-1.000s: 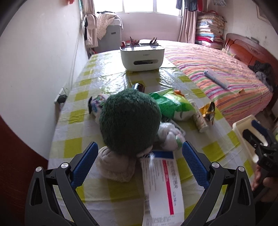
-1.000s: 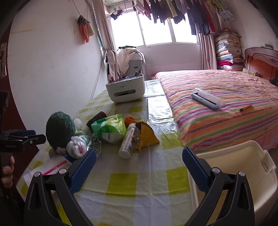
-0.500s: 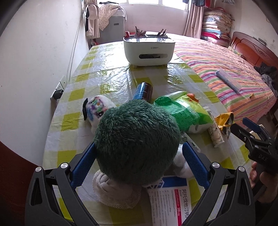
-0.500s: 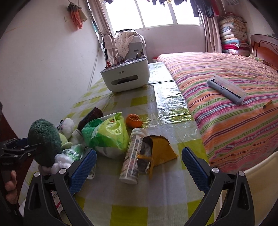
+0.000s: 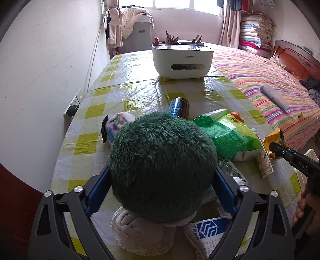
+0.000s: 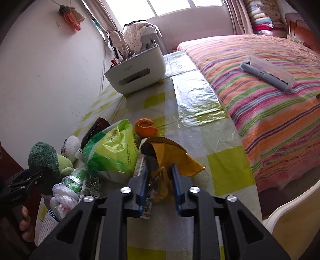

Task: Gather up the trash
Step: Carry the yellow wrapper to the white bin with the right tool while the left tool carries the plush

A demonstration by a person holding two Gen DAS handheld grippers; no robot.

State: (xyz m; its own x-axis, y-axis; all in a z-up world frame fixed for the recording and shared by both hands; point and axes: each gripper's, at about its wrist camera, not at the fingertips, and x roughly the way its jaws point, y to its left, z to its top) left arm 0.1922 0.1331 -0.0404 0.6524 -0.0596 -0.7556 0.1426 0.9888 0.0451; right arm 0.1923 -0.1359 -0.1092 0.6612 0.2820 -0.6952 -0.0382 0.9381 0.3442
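home bedroom: striped bed (image 6: 270,112), folded quilts (image 5: 254,34), hanging laundry (image 6: 72,16).

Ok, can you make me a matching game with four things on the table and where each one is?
Things:
1. green fuzzy toy
2. yellow wrapper
3. white organizer box
4. orange peel

Places:
A. at the table's far end, near the window
B. between the left tool's blue pads
C. pinched in the right tool
D. on the tablecloth behind the green bag

Pairs: 1-B, 2-C, 3-A, 4-D
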